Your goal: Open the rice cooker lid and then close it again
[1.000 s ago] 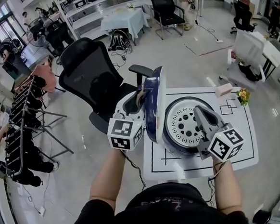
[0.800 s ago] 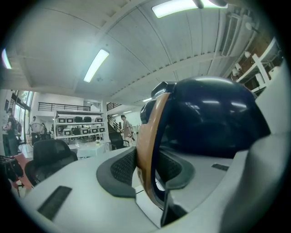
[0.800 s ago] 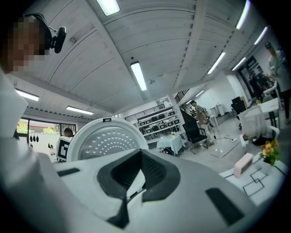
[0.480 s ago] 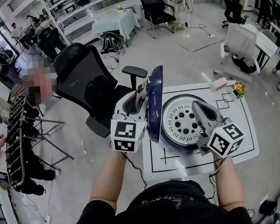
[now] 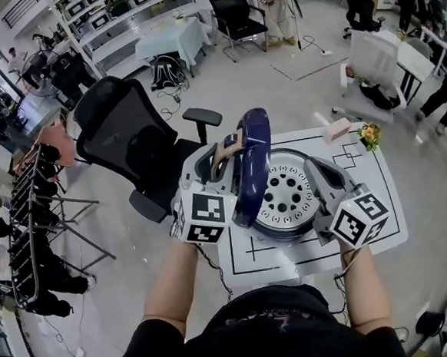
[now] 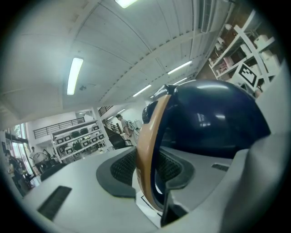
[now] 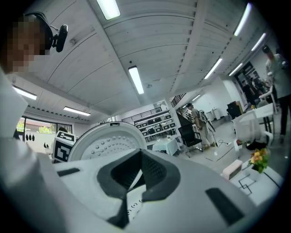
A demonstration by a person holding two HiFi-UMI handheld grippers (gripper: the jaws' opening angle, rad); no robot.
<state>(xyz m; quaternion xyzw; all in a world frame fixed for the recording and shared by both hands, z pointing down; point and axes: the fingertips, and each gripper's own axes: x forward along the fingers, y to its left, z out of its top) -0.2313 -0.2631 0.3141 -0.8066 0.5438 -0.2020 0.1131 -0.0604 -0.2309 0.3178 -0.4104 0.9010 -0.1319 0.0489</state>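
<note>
**Rice cooker** (image 5: 286,235): navy body standing on the white, black-lined desk (image 5: 379,200) at the centre of the head view.

**Lid** (image 5: 252,164): navy. It is raised and stands near upright on edge at the cooker's 9 o'clock side. Its domed outer face is turned toward the left gripper, and a tan band (image 6: 145,150) runs along its edge.

**Perforated disc** (image 5: 286,196): pale and round, exposed at 3 o'clock of the lid inside the navy ring of the body. In the right gripper view it rises behind the fingers.

**Left gripper** (image 5: 223,160): at 9 o'clock of the cooker. Its fingers (image 6: 120,170) have just been closing and are clamped on the lid's edge, with the tan band between the pads. Its marker cube (image 5: 203,218) is at the 6 o'clock end, toward the person.

**Right gripper** (image 5: 317,170): at 4 o'clock of the cooker, with its tips by the disc's right side; contact cannot be told. Its fingers (image 7: 157,175) are together with nothing between them. Its marker cube (image 5: 359,219) is at the near end.

**Pink block** (image 5: 335,130): on the desk at 1 o'clock of the cooker.

**Flowers** (image 5: 369,134): a small bunch just at 3 o'clock of the block.

**Office chair** (image 5: 124,139): black, on the floor at 10 o'clock of the cooker, apart from the desk.
</note>
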